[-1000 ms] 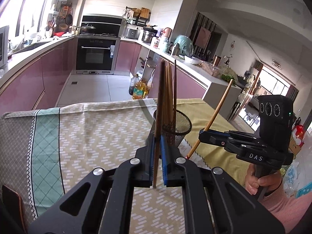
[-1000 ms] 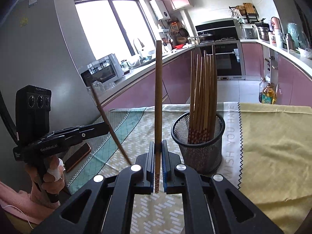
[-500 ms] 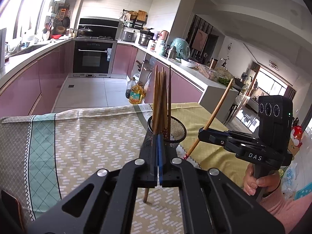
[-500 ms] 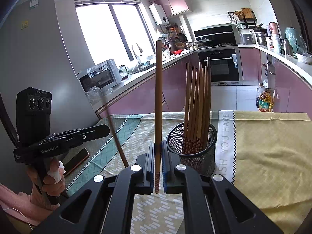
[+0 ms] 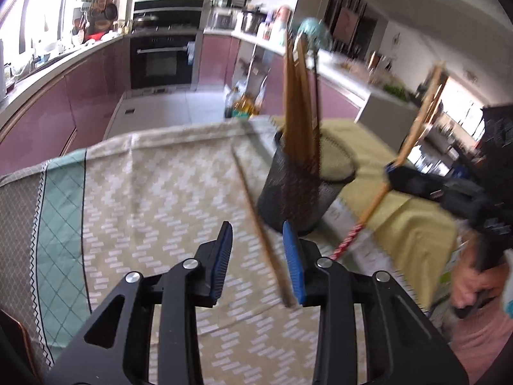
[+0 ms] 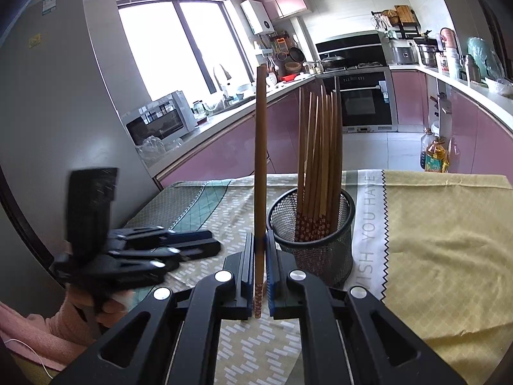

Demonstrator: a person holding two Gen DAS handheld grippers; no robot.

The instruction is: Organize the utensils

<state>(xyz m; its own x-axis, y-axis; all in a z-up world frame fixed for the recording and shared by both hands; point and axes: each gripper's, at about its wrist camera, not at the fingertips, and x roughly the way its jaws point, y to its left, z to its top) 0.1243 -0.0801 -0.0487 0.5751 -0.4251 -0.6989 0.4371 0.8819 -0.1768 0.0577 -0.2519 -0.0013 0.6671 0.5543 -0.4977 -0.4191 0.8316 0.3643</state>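
Left claw (image 5: 258, 253) first: its blue pads (image 5: 221, 258) stand apart, the jaws have just been opening, and a loose chopstick (image 5: 256, 221) sits between them without either pad pressing on it. That stick looks to lie on the patterned cloth (image 5: 144, 192), its near end by the right pad and its far end running away along the left side of the mesh cup (image 5: 298, 192); the blur hides whether it rests flat. In the right wrist view the left claw shows at the left, low over the tabletop, smeared by motion, with a hand in a pink sleeve (image 6: 64, 324) under it.

Centre now: the mesh cup (image 6: 315, 234) stands upright on the cloth, straddling the seam where the patterned cloth meets the yellow cloth (image 6: 442, 240). A bundle of chopsticks (image 6: 320, 147) stands inside it, patterned tips down.

Further right, the right claw (image 6: 260, 272) is clamped tight on a single chopstick (image 6: 260, 160), held bolt upright, its patterned tip poking out just below the pads. It sits just left of the cup and near it, not touching. From the left wrist view the same held chopstick (image 5: 413, 141) slants up at the right, beyond the cup, with the holding hand (image 5: 471, 282) low at the right edge.
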